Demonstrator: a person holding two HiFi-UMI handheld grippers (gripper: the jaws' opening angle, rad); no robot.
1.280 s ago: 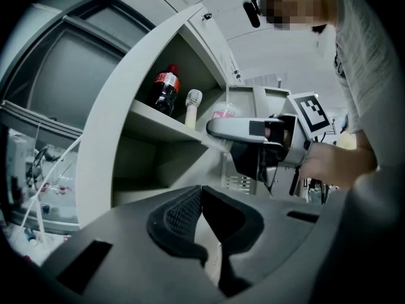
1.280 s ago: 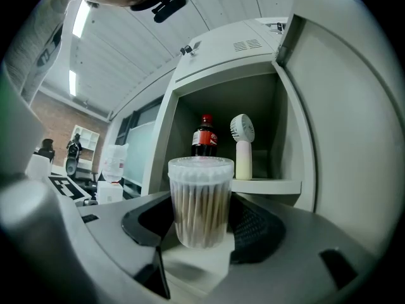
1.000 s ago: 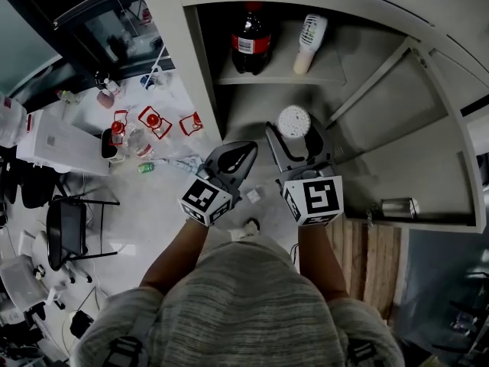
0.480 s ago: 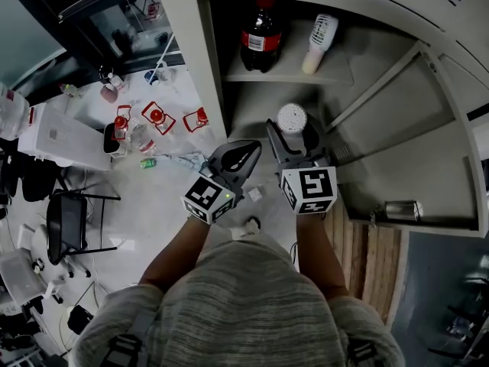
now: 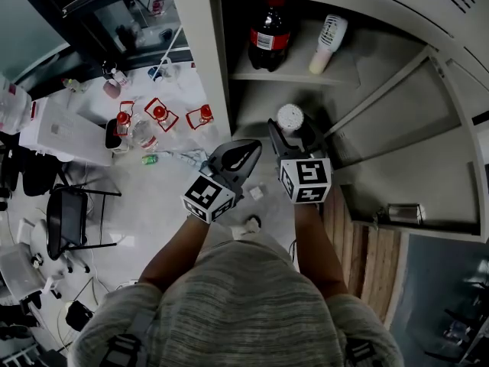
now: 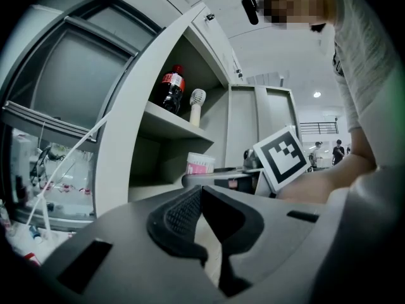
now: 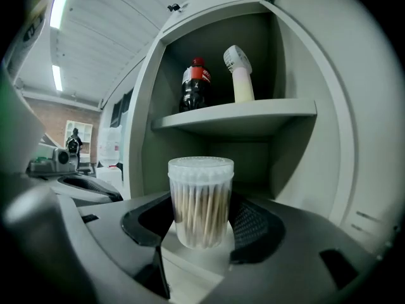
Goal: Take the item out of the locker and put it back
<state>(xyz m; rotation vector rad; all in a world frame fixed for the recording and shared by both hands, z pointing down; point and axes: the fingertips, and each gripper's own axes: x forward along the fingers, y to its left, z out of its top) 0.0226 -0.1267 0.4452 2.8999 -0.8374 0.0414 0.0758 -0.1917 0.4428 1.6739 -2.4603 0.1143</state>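
A clear round tub of thin sticks with a white lid is upright between the jaws of my right gripper, which is shut on it. The tub is in front of the locker's lower compartment, just below the shelf. In the head view the right gripper points into the open locker. My left gripper hangs just left of it, outside the locker. In its own view the left gripper is shut and holds nothing. From there the tub shows beyond the jaws.
On the upper shelf stand a dark cola bottle and a white bottle-like item. The locker's door stands open on the right. A cluttered white table and a black chair lie to the left.
The right gripper, with the tub in it, has edged forward toward the locker. The left gripper has hardly moved. The head view has shifted a little.
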